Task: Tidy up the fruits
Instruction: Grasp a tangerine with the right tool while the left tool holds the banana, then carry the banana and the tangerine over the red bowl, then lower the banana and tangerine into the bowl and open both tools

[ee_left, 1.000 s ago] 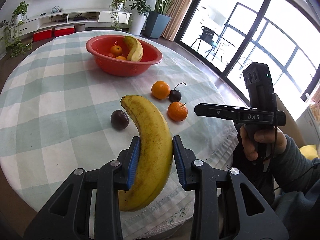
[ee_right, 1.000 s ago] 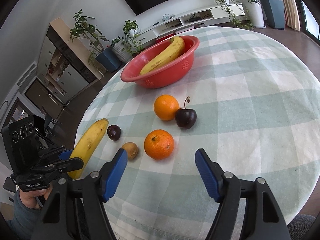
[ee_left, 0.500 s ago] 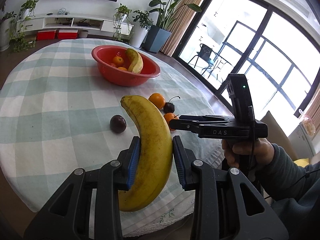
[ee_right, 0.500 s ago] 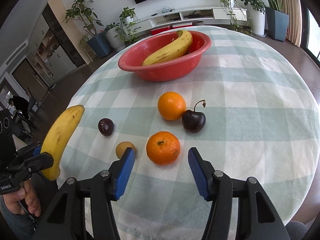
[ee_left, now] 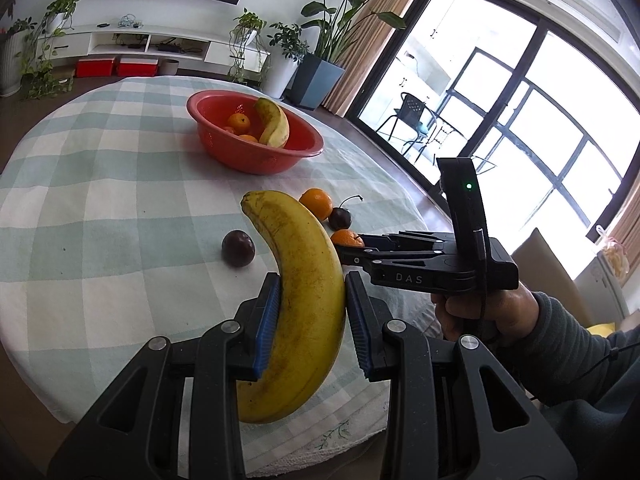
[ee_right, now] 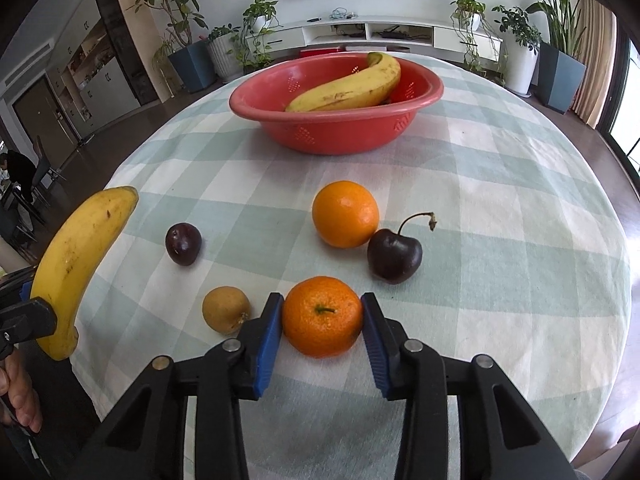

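Yellow spotted banana (ee_left: 308,304) clamped in left gripper (ee_left: 312,320), lifted; right gripper (ee_right: 322,320) clamps near orange tangerine (ee_right: 322,316) on checked tablecloth (ee_right: 500,240). Pickup step; next, carry both to far red plastic bowl (ee_right: 340,136).

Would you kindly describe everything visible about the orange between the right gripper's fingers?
The orange is round, bright, with dimpled peel and a small green stem scar facing the camera. It sits on the checked tablecloth, with the right gripper closed against its sides, blue pads touching. A small tan fruit lies just left, apart from it.

Cherry (ee_right: 394,255) and longan (ee_right: 226,309) flank the fingers (ee_right: 269,330).
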A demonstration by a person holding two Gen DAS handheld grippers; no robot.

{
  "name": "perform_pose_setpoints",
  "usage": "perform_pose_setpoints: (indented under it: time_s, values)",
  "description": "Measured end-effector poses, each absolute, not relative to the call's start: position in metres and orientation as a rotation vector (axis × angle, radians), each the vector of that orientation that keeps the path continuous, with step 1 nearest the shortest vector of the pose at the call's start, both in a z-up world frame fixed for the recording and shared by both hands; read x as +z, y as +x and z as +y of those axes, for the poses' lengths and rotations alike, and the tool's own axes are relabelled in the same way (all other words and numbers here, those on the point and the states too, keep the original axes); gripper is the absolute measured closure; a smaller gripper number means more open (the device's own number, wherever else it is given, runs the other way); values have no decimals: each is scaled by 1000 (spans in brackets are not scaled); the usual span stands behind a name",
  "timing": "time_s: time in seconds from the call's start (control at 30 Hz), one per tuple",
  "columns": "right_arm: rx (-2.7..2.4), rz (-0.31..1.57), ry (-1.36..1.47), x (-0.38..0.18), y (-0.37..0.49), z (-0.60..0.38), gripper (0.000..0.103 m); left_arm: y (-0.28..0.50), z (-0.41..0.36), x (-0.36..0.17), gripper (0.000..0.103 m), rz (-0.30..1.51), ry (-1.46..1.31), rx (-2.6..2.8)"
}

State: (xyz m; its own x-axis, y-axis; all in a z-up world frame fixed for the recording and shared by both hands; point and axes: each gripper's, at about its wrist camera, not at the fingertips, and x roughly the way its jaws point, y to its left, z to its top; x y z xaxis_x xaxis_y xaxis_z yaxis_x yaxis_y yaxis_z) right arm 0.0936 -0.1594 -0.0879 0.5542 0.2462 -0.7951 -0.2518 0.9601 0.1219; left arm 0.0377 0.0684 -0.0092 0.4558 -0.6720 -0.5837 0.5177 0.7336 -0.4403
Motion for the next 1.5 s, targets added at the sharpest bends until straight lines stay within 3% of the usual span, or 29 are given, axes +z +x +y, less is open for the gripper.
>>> perform_pose_setpoints:
  time_s: [0.43,0.87,1.07,1.5]
  values:
    - [281,808,162,-28,91,-208,62,71,71,17,73,761,-193,-700]
    - [316,642,88,56,142,-205,62,175,36,80,72,682,-80,-675]
    - [342,652,-16,56,186,-171,62,224,7,76,72,706,-17,-652]
    - [332,761,-144,1,249,-144,62,285,-18,14,72,783,0,-639]
